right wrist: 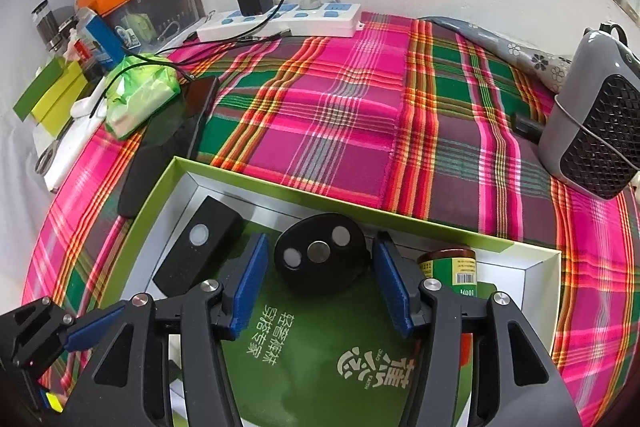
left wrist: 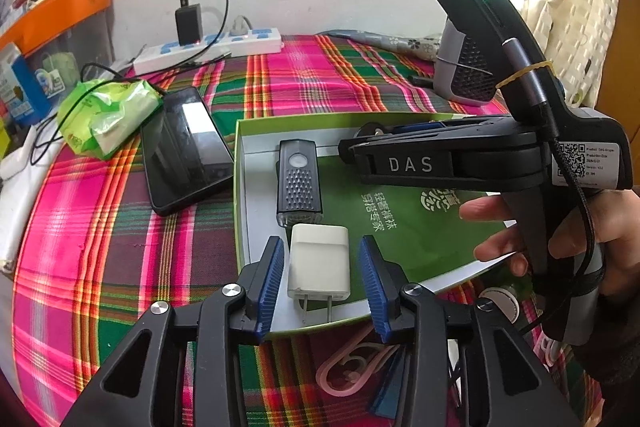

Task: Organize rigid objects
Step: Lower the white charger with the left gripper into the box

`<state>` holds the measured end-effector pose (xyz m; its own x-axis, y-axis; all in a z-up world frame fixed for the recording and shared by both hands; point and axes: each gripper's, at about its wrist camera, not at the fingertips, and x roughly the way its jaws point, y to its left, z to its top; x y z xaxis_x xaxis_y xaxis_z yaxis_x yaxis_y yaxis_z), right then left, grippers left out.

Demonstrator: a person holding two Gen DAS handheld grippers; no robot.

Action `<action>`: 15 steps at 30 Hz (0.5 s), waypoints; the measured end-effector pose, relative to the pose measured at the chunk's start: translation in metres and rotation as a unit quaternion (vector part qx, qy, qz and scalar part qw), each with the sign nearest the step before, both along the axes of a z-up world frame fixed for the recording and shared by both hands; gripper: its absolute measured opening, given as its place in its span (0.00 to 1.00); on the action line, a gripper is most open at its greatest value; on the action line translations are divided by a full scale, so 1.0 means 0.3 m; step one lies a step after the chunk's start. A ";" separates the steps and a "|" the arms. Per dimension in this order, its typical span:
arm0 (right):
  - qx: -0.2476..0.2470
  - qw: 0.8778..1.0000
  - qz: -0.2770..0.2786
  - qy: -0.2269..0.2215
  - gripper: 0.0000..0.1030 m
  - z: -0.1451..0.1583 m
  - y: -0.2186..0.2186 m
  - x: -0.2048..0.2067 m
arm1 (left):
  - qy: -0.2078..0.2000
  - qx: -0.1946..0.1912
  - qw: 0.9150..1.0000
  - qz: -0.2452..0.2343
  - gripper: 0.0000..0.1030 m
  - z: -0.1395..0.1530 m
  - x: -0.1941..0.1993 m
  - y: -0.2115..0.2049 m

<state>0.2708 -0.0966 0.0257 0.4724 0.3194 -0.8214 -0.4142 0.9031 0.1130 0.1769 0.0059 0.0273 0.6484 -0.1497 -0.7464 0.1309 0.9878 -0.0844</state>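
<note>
1. Left gripper (left wrist: 321,287) spread wide over the near corner of a green-rimmed box (left wrist: 239,187), blue pads (left wrist: 272,279) flanking a white USB wall charger (left wrist: 319,269) without touching it.
2. Charger flat on the box floor at 12 o'clock from the left fingers, long axis in line with them, two metal prongs toward 6 o'clock, a clear gap on either side.
3. Just past the charger, still at 12 o'clock: a black bike light (left wrist: 299,183) with a studded top, lengthwise along the same line.
4. Right gripper (right wrist: 320,279) likewise open inside the box, pads either side of a black oval device (right wrist: 320,259) with three round faces, apart from both pads.
5. At 10 o'clock from the right fingers, the bike light again; at 3 o'clock, a green-labelled jar with a dark red lid (right wrist: 452,267), partly hidden by the right finger.
6. Judged nearer for the charger: the left gripper, already centred on it. Judged nearer for the oval device: the right.
7. Outside the box on the plaid cloth (right wrist: 340,115): a black phone (left wrist: 186,151) at 10 o'clock in the left view, a green tissue pack (left wrist: 108,111) beyond it.
8. Hard to make out: a pink hook-shaped item (left wrist: 352,363) below the left gripper, cut off by the fingers; purpose of the oval device not legible.
</note>
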 end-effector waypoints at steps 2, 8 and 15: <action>0.006 1.000 -0.003 -0.001 0.53 0.005 -0.004 -0.003 | -0.002 -0.001 1.000 0.000 0.37 0.007 -0.005 -0.001; 0.018 1.000 -0.007 -0.008 0.53 0.032 -0.020 -0.026 | -0.008 0.000 1.000 0.000 0.37 0.030 -0.036 0.000; 0.023 0.999 -0.013 -0.028 0.53 0.078 -0.043 -0.081 | -0.019 0.002 1.000 -0.005 0.38 0.064 -0.073 -0.012</action>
